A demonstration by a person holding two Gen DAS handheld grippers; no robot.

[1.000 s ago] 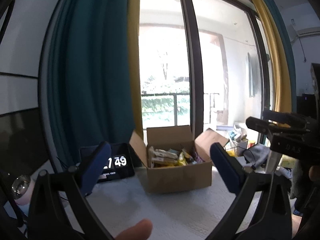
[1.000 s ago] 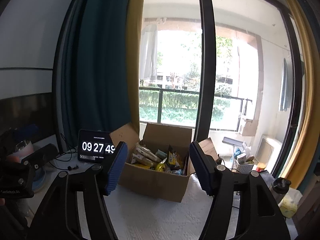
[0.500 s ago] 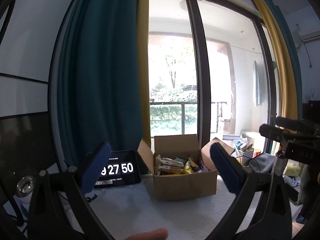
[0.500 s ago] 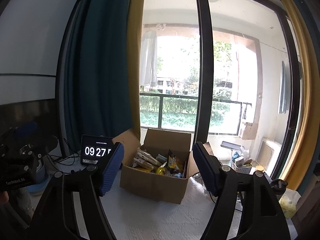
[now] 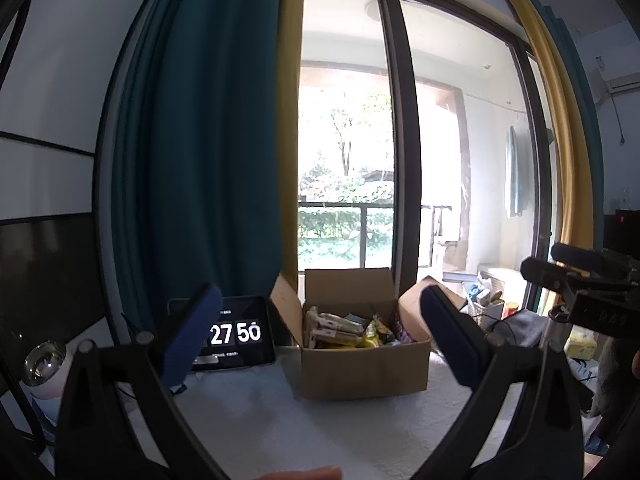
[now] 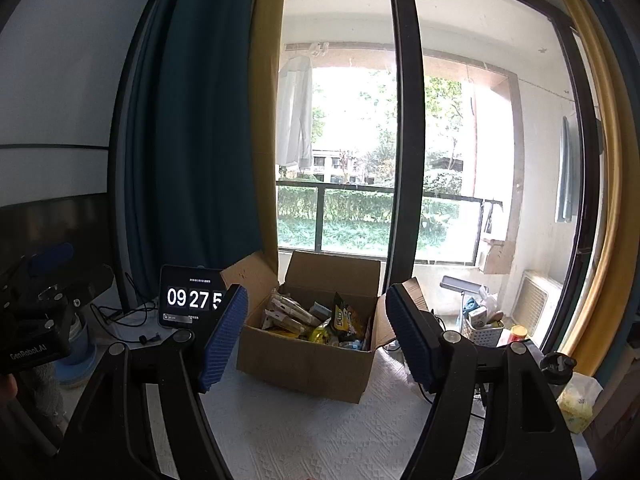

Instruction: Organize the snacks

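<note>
An open brown cardboard box (image 5: pixel 362 354) (image 6: pixel 306 360), flaps splayed, is being shown crammed with yellow and beige snack packets (image 5: pixel 347 328) (image 6: pixel 316 320), just beside a black clock tablet (image 5: pixel 236 334). Left tool (image 5: pixel 320 336) and right tool (image 6: pixel 316 338) are being held spread, empty.

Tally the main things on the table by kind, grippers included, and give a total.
Cardboard box of snacks: 1
Clock tablet: 1
Grippers: 2, left gripper and right gripper, both open
Total: 4
The snacks inside the box are too jumbled to count.
</note>
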